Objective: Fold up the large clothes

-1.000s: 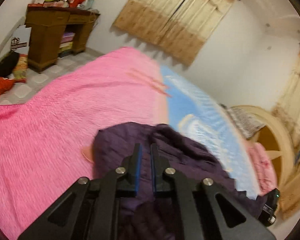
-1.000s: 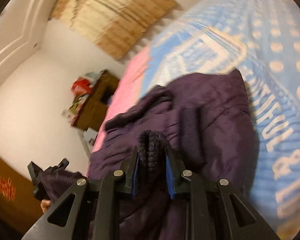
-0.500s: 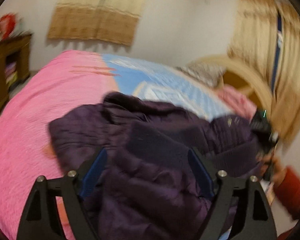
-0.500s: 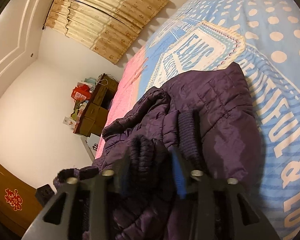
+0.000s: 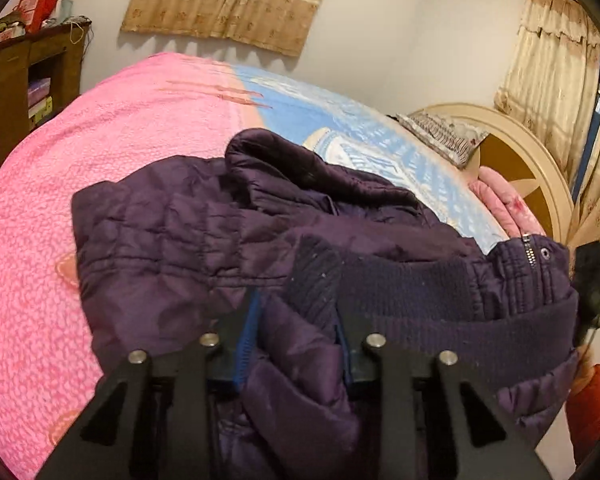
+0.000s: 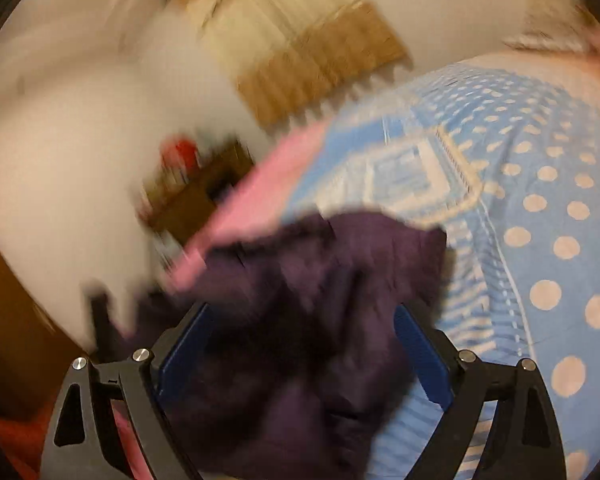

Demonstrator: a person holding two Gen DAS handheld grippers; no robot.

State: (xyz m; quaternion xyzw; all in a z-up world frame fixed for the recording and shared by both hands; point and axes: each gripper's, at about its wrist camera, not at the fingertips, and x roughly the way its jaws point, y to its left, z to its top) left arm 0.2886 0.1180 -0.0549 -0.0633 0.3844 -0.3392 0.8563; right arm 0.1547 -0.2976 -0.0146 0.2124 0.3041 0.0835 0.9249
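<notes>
A dark purple quilted jacket point(image 5: 180, 232) lies bunched on the bed, partly on the pink blanket point(image 5: 120, 120) and partly on the blue dotted quilt point(image 6: 540, 200). My left gripper point(image 5: 296, 308) is closing, and its pads pinch a puffy sleeve fold just below the ribbed cuff point(image 5: 316, 268). The jacket's knit hem band point(image 5: 420, 292) runs off to the right. In the blurred right wrist view my right gripper point(image 6: 302, 312) is opening wide above the jacket point(image 6: 320, 264). Cloth lies under and between its jaws, but the pads stand clear of it. That gripper also shows at the left wrist view's right edge point(image 5: 590, 280).
A wooden desk point(image 5: 16, 80) with clutter stands by the far left wall. A round cream headboard point(image 5: 520, 152), a patterned pillow point(image 5: 440, 136) and a pink garment point(image 5: 500, 200) are at the bed's right end. A person's red sleeve point(image 5: 588, 408) is at lower right.
My left gripper opened wide, dropped onto the jacket and closed on a sleeve fold. My right gripper let go of the ribbed cuff, spread its jaws and rose while rolling.
</notes>
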